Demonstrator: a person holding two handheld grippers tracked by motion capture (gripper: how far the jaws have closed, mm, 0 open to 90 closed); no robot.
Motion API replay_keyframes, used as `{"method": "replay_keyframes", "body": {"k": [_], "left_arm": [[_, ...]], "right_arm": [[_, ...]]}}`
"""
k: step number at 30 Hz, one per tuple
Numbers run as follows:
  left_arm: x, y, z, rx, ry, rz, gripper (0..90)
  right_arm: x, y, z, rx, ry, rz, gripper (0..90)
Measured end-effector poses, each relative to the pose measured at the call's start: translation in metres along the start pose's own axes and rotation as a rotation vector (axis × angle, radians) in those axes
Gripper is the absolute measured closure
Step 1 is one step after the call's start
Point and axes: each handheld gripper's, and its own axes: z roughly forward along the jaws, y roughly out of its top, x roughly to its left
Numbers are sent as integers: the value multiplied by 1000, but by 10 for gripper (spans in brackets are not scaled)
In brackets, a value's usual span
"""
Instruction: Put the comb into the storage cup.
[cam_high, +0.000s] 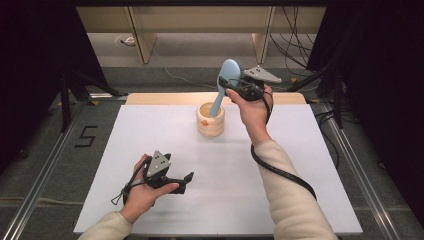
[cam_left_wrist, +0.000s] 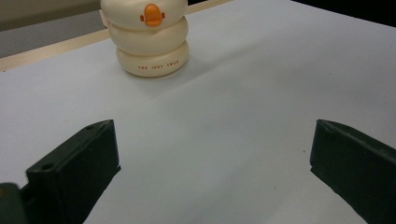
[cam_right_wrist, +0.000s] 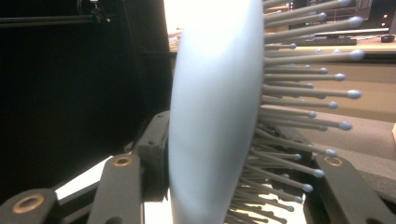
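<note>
At the near left of the white table (cam_high: 165, 125), the left gripper (cam_high: 187, 181) rests low in the person's left hand (cam_high: 142, 192), its jaws standing wide apart with nothing between them. In the left gripper view those two black jaws frame bare table, and the cream holder (cam_left_wrist: 150, 39) stands well beyond them, built of stacked rounded rings with an orange beak on its front.

Toward the middle of the far edge, the holder (cam_high: 210, 120) sits upright on the table. The pale blue hairbrush (cam_high: 224, 85) stands tilted, its handle end down inside the holder's mouth and its oval head up and to the right.

Right of that, the right gripper (cam_high: 231, 86), held up in the person's right hand (cam_high: 254, 107), is clamped on the hairbrush head. In the right gripper view the hairbrush (cam_right_wrist: 215, 116) sits between the jaws, bristles pointing right.
</note>
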Motion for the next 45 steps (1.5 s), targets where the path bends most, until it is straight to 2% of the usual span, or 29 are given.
{"method": "replay_keyframes", "body": {"k": [45], "left_arm": [[0,0,0,0,-4,1,11]], "right_arm": [[0,-11,14,18,-27,17,496]]}}
